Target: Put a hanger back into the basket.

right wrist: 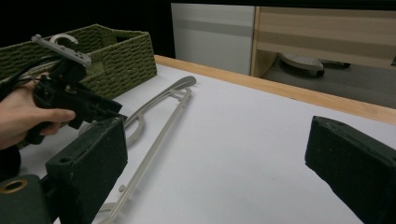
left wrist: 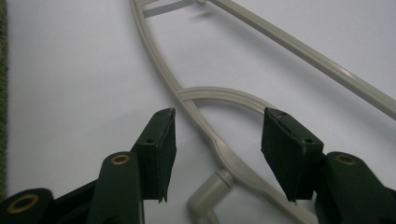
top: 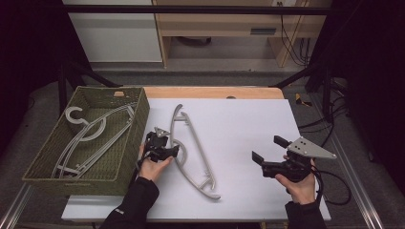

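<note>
— Start at the left. What's there?

— A green woven basket [top: 125,138] on the left part of the worktop [top: 248,124], with grey hangers [top: 88,136] already lying in it, hooks toward the far end.

— And the one that's out?

— A single grey plastic hanger [top: 193,150] lies flat on the white worktop, just right of the basket, running from the far side down toward the person. Its hook curls out at the middle, right by the left tongs [top: 165,151].

— What are those tongs doing?

— Spread apart, holding nothing. In the left gripper view the left tongs [left wrist: 217,142] straddle the curved top bar of the hanger [left wrist: 196,109] where the hook [left wrist: 210,196] joins it, one pad on each side, neither touching yet.

— How would it handle, do you think?

— Light and fairly stiff, I'd judge, though the thin bars may flex a bit. Smooth plastic, so it could slip or swing in the pads. Gripping near the hook's root, the thickest and most central spot, should keep it balanced.

— And on the right?

— The right tongs [top: 270,150] hang over bare worktop, well apart from the hanger, wide apart and empty. The right gripper view confirms it: the right tongs [right wrist: 215,156] have nothing between the pads.
</note>
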Tool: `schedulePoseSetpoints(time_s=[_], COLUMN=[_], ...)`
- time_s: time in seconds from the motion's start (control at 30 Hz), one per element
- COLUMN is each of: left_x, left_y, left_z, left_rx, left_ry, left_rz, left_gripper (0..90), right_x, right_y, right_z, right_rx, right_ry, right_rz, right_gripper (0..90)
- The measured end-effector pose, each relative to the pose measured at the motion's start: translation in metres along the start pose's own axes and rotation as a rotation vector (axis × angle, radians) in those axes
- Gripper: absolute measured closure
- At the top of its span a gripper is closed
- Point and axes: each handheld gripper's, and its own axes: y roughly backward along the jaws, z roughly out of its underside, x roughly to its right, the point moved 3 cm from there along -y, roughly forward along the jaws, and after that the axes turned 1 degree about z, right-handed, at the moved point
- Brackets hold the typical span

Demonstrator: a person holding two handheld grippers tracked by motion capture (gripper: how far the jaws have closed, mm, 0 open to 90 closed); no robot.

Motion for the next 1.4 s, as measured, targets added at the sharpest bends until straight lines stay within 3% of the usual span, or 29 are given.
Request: schedulePoseSetpoints(time_s=[0.1, 0.23, 0.3, 0.57, 0.63, 0.73, 0.83, 1.03, 1.13, 1.2, 1.27, 1.4], left_x=[-0.001, -0.001, 0.001, 0.0, -0.002, 0.0, -0.001, -0.003, -0.005, -0.005, -0.004, -0.004], left_y=[-0.014, -0.014, -0.015, -0.017, -0.015, -0.02, -0.022, -0.022, -0.028, -0.032, -0.035, -0.04], left_z=[0.006, 0.004, 0.004, -0.001, -0.007, -0.012, -0.014, -0.014, -0.014, -0.014, -0.016, -0.022], left_rx=[-0.06, -0.041, -0.048, -0.049, -0.03, -0.036, -0.029, -0.021, -0.028, -0.028, -0.021, -0.015], left_ry=[0.002, 0.008, -0.006, 0.032, 0.013, -0.014, -0.002, -0.019, -0.009, 0.004, 0.0, 0.024], left_rz=[0.001, 0.021, -0.009, -0.026, -0.029, -0.021, -0.006, 0.013, 0.001, 0.024, 0.013, 0.054], left_gripper=[43.5, 53.7, 60.0, 67.6, 77.4, 77.0, 77.2, 76.5, 62.7, 61.8, 63.6, 68.9], right_x=[0.001, 0.002, 0.002, -0.001, 0.0, 0.001, 0.001, 0.002, 0.002, 0.002, 0.003, 0.002], right_y=[0.001, 0.003, 0.002, 0.0, 0.001, 0.002, 0.003, 0.005, 0.006, 0.006, 0.005, 0.006], right_z=[0.0, -0.001, -0.001, -0.001, -0.001, -0.001, -0.002, -0.002, -0.003, -0.003, -0.003, -0.003], right_rx=[0.006, 0.007, 0.006, 0.003, 0.005, 0.01, 0.013, 0.021, 0.02, 0.02, 0.022, 0.021], right_ry=[-0.002, -0.004, -0.006, 0.001, 0.002, -0.003, -0.002, -0.006, -0.005, -0.006, -0.006, -0.007], right_rz=[-0.001, 0.001, 0.0, -0.009, -0.007, -0.007, -0.008, -0.009, -0.01, -0.01, -0.006, -0.011], right_gripper=[5.8, 5.9, 5.8, 5.4, 5.3, 5.3, 5.3, 5.3, 5.3, 5.4, 5.4, 5.4])
